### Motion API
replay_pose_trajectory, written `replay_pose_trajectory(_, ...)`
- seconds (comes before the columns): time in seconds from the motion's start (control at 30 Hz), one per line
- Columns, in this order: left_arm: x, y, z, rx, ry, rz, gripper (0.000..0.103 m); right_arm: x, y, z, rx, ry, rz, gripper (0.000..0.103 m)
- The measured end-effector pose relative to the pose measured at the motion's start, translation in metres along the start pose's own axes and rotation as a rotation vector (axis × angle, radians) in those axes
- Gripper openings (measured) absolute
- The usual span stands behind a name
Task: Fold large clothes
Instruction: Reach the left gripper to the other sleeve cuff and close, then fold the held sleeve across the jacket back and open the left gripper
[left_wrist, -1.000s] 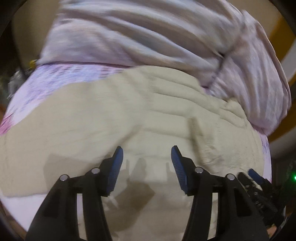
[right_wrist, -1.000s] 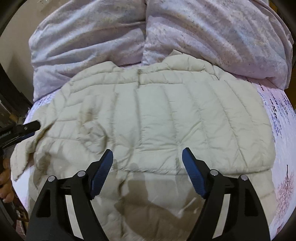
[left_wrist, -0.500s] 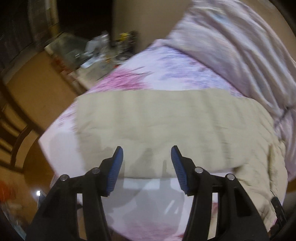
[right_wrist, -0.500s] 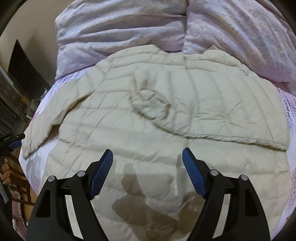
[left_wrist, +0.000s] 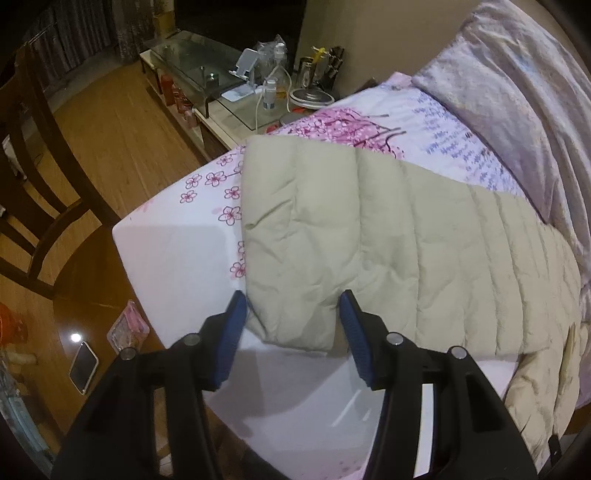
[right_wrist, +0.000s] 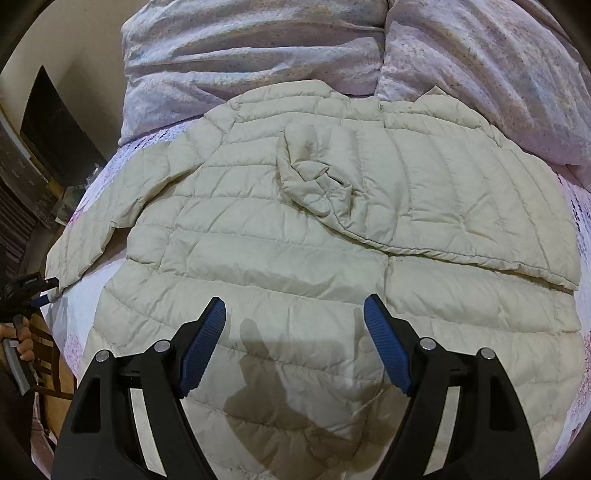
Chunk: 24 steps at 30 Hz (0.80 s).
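Left fingers (left_wrist: 236, 325): closing around the cuff end of the sleeve (left_wrist: 295, 273); padding sits between the jaws, and pad contact is hard to confirm.
Left gripper (left_wrist: 291, 314): poised at the bed's left corner, likely to lift the sleeve across the body.
Right fingers (right_wrist: 384, 339): spread wide, holding nothing.
Right gripper (right_wrist: 295, 325): hovering over the jacket's hem near the bed's front edge, probably waiting while the left side is gathered.
Jacket (right_wrist: 295, 240): cream quilted puffer spread flat on the bed (left_wrist: 177, 258); its right sleeve already lies folded over the chest.
Duvet (right_wrist: 258, 48): heaped along the far edge, leaving room.
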<state>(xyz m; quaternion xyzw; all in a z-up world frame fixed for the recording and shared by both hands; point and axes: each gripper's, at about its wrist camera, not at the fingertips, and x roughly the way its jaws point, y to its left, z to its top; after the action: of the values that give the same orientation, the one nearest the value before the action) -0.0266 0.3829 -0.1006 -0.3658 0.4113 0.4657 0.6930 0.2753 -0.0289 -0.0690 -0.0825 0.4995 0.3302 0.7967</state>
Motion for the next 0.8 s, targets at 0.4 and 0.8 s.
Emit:
replay_pose_trajectory(0.4, -0.023, -0.038, 0.017, 0.027, -0.072, -0.057, 0.007, -0.001, -0.019, 0.002, 0.034, 0.000, -0.003, 0.079)
replay_pose_trajectory(0.8, -0.079, -0.184, 0.010, 0.255, -0.133, -0.333, 0.007, -0.004, -0.039, 0.006, 0.075, -0.010, 0.011, 0.079)
